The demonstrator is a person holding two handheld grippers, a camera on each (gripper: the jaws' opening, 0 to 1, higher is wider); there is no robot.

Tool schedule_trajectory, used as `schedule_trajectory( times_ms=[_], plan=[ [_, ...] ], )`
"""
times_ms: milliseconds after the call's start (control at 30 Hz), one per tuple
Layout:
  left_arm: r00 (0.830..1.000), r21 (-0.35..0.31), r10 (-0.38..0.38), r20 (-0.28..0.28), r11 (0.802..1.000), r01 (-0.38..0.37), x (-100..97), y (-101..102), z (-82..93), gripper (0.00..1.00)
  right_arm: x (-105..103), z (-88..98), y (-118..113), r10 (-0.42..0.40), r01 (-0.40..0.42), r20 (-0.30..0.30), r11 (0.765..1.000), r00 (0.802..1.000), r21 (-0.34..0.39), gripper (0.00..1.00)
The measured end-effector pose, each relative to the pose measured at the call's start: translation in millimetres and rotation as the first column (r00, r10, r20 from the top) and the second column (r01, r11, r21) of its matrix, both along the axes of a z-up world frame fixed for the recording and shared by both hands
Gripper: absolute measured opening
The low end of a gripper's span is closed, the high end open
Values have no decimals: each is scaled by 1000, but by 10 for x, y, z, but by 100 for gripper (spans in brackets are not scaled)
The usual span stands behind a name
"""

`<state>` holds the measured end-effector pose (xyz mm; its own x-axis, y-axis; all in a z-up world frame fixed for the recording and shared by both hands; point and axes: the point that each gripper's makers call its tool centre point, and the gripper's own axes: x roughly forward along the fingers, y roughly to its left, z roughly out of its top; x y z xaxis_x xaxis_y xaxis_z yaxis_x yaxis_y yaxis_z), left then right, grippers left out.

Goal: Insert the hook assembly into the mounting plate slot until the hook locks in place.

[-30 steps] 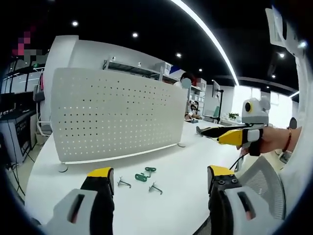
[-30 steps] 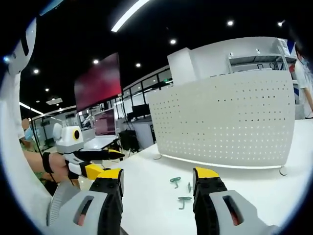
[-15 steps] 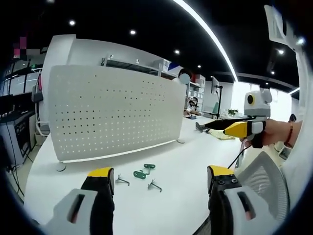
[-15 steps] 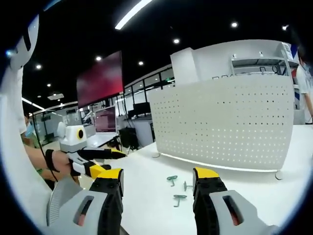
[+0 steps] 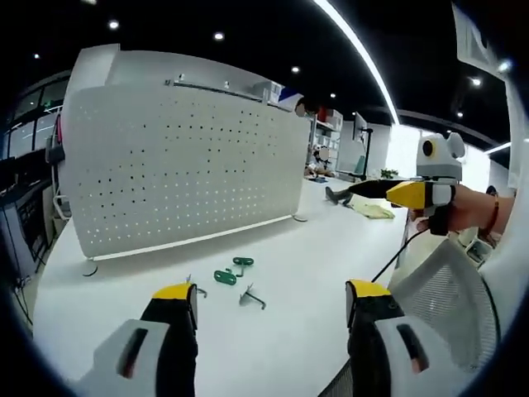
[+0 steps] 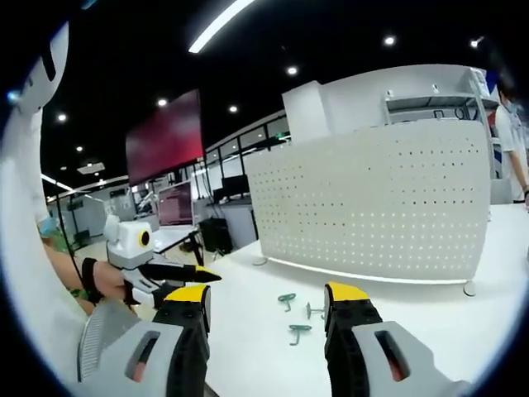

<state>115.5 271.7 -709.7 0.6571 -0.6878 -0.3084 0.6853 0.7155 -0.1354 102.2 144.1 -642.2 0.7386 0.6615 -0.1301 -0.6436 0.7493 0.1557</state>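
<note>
Both the left gripper (image 5: pixel 269 302) and right gripper (image 6: pixel 269 302) are wide open, holding nothing. Green hooks (image 5: pixel 232 271) lie on the white table (image 5: pixel 314 248) near the pegboard (image 5: pixel 178 178).

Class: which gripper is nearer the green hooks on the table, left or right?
Left, it seems. The left gripper hangs just short of the green hooks; the right gripper is raised well off to their side.

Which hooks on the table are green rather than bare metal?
The two green hooks lying together, nearer the pegboard; the metal hooks beside them are grey.
</note>
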Motion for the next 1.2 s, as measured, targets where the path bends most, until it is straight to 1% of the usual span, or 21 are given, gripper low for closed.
schedule_trajectory(
  times_ms=[67, 100, 133, 167, 233, 367, 467, 533, 600, 700, 767, 833, 933, 1100, 1200],
  plan=[
    [1000, 12, 3, -9, 1000, -3, 34, -1, -50, 74, 7, -20, -12, -1, 1, 0, 1000, 1000, -1, 56],
    [1000, 6, 8, -18, 1000, -8, 50, 1, -61, 73, 11, -31, -18, -1, 1, -2, 1000, 1000, -3, 56],
    [1000, -16, 20, -23, 1000, -21, 83, 2, -62, 72, 14, -42, -25, -1, 1, -3, 1000, 1000, -4, 56],
    [1000, -14, 19, -22, 1000, -19, 89, 2, -65, 72, 22, -55, -39, -2, 2, -6, 1000, 1000, -3, 56],
    [1000, 11, 14, -17, 1000, -14, 113, -14, -91, 71, 33, -69, -57, -4, 3, -11, 1000, 1000, -3, 56],
    [1000, 9, 17, -21, 1000, -17, 178, -42, -120, 69, 38, -97, -77, -1, 1, -16, 1000, 1000, -15, 56],
    [999, 22, 15, -32, 1000, -15, 212, -68, -165, 67, 40, -96, -107, -7, 8, -30, 1000, 1000, 27, 56],
    [999, 23, 12, -33, 1000, -11, 223, -80, -181, 66, 33, -105, -103, -5, 5, -25, 1000, 1000, 11, 56],
    [999, 33, 3, -45, 999, -2, 235, -94, -231, 65, 22, -129, -96, -3, 3, -32, 1000, 999, -7, 56],
    [998, 51, -8, -58, 999, 11, 240, -107, -294, 61, 17, -111, -107, -11, 11, -30, 1000, 999, 11, 56],
    [996, 49, -18, -83, 999, 22, 235, -117, -351, 58, 12, -108, -117, -16, 17, -29, 1000, 999, 9, 56],
    [996, 44, -23, -83, 999, 27, 253, -127, -390, 58, 10, -111, -142, -31, 31, -31, 1000, 999, 5, 56],
    [995, 62, -33, -98, 997, 39, 265, -139, -459, 56, -9, -110, -163, -40, 41, -37, 999, 999, 15, 56],
    [992, 63, -39, -119, 997, 47, 333, -160, -561, 54, -44, -125, -189, -53, 53, -39, 999, 998, -1, 56],
    [990, 61, -48, -132, 997, 56, 355, -187, -609, 52, -46, -129, -206, -67, 67, -44, 998, 997, 3, 56]
  ],
)
